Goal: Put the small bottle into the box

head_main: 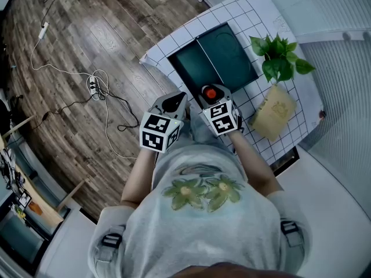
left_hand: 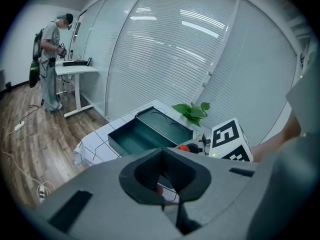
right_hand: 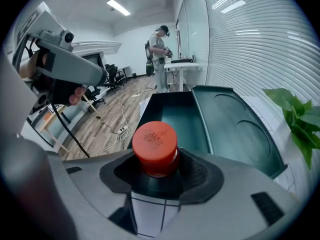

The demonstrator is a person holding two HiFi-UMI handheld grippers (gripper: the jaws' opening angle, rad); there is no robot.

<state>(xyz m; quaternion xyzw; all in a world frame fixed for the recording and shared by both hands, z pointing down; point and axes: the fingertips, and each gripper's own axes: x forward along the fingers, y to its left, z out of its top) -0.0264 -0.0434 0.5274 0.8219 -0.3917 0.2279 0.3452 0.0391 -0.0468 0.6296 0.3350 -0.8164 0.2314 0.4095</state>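
The right gripper (right_hand: 160, 176) has its jaws clamped on the small bottle (right_hand: 156, 145). Its own view shows the dark pads pressed to either side of the bottle just under the red cap, with the bottle upright. In the head view only that red cap can be seen, poking out ahead of the marker cube. It sits just short of the near wall of the dark green box (right_hand: 175, 115), so the bottle is outside the box. The box lies open on the grid-patterned table (head_main: 255, 7), with its lid (right_hand: 235, 129) folded flat beside it. The left gripper (left_hand: 162, 176) is beside the right one. In the left gripper view its pads meet at the far end and hold nothing. A small reddish spot shows in the hollow between them, and what it is I cannot make out. Only the head view shows the brown paper bag (head_main: 272, 112) next to the potted plant (head_main: 281, 57), and the cables (head_main: 98, 86) on the wooden floor. The two gripper views alone show another person (right_hand: 160, 46) standing at a desk across the room.
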